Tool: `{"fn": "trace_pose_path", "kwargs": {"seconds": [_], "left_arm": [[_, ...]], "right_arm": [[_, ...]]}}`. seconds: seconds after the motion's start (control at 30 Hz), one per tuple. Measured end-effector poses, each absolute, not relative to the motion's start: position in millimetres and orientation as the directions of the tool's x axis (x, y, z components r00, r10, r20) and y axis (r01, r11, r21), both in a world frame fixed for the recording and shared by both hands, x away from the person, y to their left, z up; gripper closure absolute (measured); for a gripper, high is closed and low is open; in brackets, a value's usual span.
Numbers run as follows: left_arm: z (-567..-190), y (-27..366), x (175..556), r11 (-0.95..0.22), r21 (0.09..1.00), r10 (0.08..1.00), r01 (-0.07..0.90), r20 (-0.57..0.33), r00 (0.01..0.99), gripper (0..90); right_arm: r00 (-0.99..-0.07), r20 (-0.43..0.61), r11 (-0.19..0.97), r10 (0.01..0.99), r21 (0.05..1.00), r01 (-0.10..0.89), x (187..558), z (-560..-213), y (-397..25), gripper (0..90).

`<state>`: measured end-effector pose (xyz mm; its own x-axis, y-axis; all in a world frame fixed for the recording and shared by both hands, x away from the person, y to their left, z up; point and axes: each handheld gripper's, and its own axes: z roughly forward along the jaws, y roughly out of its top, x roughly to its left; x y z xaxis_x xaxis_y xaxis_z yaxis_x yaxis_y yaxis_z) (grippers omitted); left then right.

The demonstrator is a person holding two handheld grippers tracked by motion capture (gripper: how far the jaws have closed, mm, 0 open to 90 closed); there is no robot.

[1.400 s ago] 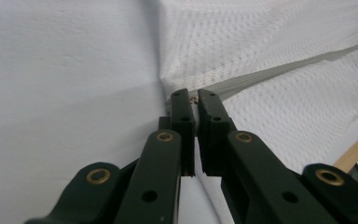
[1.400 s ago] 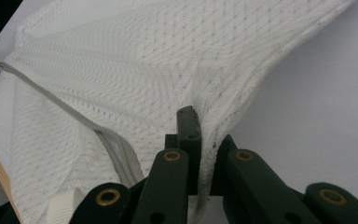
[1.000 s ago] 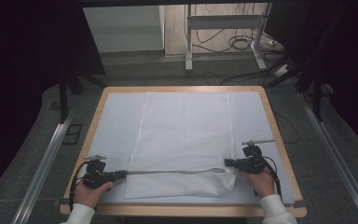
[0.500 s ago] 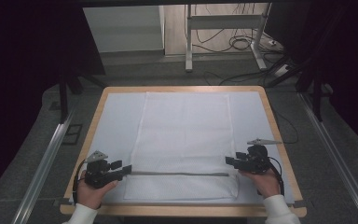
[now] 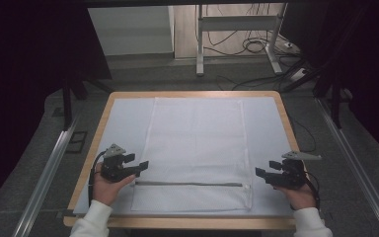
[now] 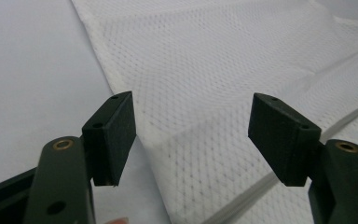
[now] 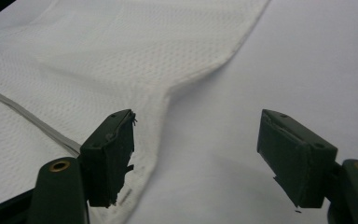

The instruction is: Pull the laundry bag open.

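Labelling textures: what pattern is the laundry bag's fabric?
White mesh bag: fine grid of small holes, clearest in the left gripper view.

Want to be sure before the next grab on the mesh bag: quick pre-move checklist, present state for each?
1. Left gripper open: ok, jaws wide apart.
2. Right gripper open: ok, nothing between the jaws.
3. Mesh bag flat on the table: mostly ok; the right edge bows inward in the right gripper view.
4. Zipper shut: cannot tell.
5. Left gripper lined up with the bag's edge: ok, the edge runs between the jaws.
6. Right gripper lined up: not ok, jaws mostly over bare table.
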<state>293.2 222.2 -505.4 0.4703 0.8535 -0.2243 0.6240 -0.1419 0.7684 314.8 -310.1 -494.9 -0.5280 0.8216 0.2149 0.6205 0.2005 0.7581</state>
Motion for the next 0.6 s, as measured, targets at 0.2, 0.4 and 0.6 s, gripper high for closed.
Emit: {"fn": "trace_pose_path", "kwargs": {"seconds": [0.2, 0.4, 0.6], "left_arm": [[-510.5, 231.5, 289.6, -0.124, 0.745, 0.867, 0.655, -0.239, 0.437, 31.8], [-511.5, 237.1, 285.4, -0.124, 0.743, 0.865, 0.658, -0.244, 0.439, 31.9], [-514.0, 238.0, 285.1, -0.134, 0.735, 0.866, 0.664, -0.239, 0.44, 31.2]], "right_arm": [[-0.536, 0.179, 0.221, 0.825, 0.771, 0.597, 318.9, -500.2, -311.8, 25.2], [-0.535, 0.162, 0.218, 0.829, 0.787, 0.577, 317.0, -498.8, -311.6, 24.8], [-0.531, 0.161, 0.207, 0.832, 0.798, 0.566, 316.7, -497.2, -313.4, 22.0]]}}
